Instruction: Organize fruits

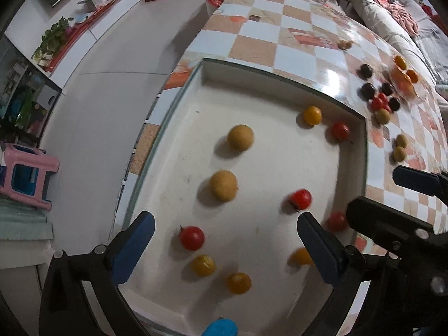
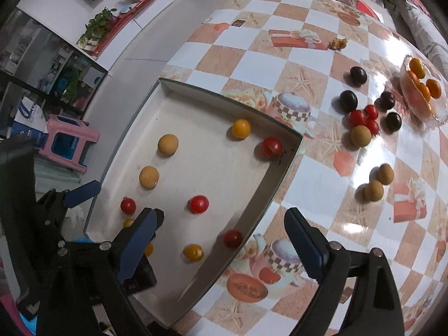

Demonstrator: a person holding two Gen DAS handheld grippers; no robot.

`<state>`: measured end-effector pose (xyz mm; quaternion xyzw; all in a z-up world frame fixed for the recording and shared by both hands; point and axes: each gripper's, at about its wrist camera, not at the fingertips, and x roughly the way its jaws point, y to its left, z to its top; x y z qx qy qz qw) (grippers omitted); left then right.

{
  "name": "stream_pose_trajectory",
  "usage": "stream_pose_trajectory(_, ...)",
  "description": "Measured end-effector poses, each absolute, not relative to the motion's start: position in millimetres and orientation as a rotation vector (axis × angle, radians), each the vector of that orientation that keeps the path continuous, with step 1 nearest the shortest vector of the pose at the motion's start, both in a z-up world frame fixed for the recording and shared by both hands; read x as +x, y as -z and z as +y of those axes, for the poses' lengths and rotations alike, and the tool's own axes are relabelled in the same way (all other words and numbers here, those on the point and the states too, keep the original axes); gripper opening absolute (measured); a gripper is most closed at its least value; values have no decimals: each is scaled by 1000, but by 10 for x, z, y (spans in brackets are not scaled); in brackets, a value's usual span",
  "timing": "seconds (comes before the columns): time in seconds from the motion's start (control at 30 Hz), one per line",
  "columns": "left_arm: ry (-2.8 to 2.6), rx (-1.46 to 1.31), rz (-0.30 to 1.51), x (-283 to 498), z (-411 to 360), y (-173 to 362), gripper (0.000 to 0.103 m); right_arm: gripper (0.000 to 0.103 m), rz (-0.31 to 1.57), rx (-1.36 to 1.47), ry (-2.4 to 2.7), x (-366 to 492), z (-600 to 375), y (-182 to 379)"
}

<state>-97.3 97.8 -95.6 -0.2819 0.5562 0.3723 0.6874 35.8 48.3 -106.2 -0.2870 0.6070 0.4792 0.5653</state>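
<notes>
A white shallow tray (image 1: 280,75) (image 2: 282,168) sits on the checkered table and holds several fruits: red tomatoes (image 1: 300,199) (image 2: 199,203), yellow tomatoes (image 1: 312,115) (image 2: 241,128) and tan round fruits (image 1: 240,137) (image 2: 167,144). My left gripper (image 1: 225,245) is open and empty above the tray's near end. My right gripper (image 2: 221,240) is open and empty above the tray's near right edge. On the table to the right lie dark plums (image 2: 348,100), red tomatoes (image 2: 358,117) and tan fruits (image 2: 373,191).
A clear glass dish (image 2: 436,112) with orange fruits (image 2: 432,87) stands at the far right of the table. Clutter lies along the table's far edge. A pink stool (image 2: 70,137) stands on the floor to the left. The right gripper shows in the left wrist view (image 1: 389,196).
</notes>
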Motion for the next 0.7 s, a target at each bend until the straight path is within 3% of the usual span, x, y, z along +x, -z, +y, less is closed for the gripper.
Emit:
stream_pose_trajectory(0.13, -818, -628, 1250, -968, 872, 916, 102, 103, 1432, -682, -1108, 354, 436, 1031)
stream_pose_trajectory(0.7, -819, -606, 1307, -967, 703, 871, 102, 103, 1434, -736, -1094, 293, 379, 1022)
